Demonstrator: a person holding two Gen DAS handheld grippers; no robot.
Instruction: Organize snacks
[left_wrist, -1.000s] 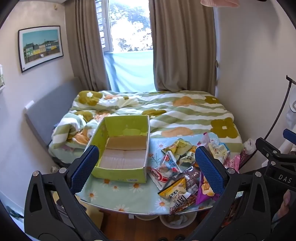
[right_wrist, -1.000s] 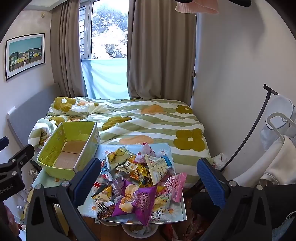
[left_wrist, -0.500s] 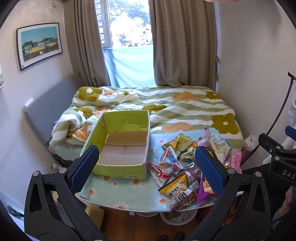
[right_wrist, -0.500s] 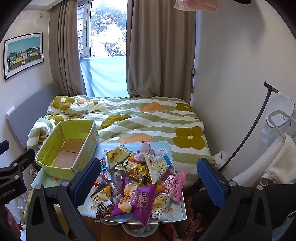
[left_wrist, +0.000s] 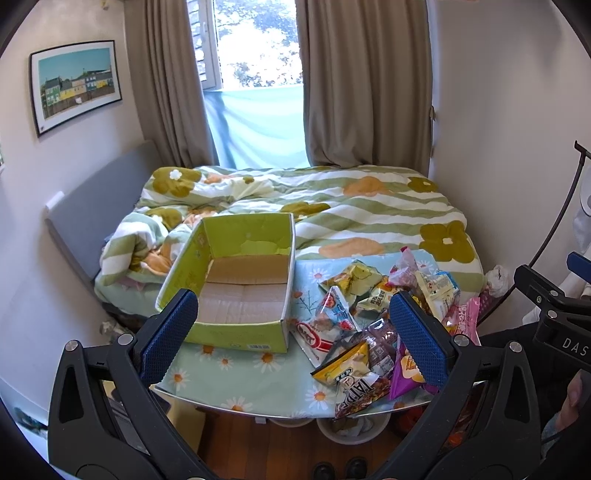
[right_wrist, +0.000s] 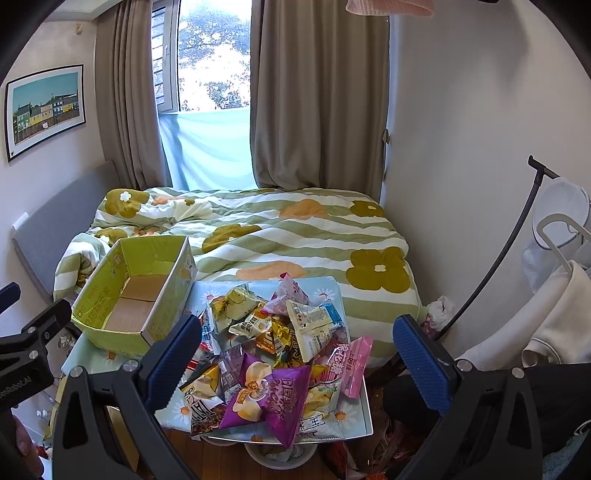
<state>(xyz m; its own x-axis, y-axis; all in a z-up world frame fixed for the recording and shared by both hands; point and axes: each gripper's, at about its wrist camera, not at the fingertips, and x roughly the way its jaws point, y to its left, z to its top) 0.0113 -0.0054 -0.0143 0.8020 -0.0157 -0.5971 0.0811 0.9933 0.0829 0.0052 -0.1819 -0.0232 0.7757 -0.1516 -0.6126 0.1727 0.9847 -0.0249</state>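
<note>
Left gripper (left_wrist: 293, 334): spread wide, holding nothing, held level above the near table edge, aimed at the green cardboard box (left_wrist: 236, 291). Right gripper (right_wrist: 295, 356): likewise agape and unladen, poised over the snack pile (right_wrist: 277, 354). Box on the left of the daisy-print table (left_wrist: 236, 384), only bare cardboard showing inside; snacks heaped just beside it on the right. Beyond, a flowered duvet (right_wrist: 295, 229).

Empty green box (left_wrist: 242, 291) beside snack packets (left_wrist: 373, 328) on daisy-print table (left_wrist: 236, 380).
</note>
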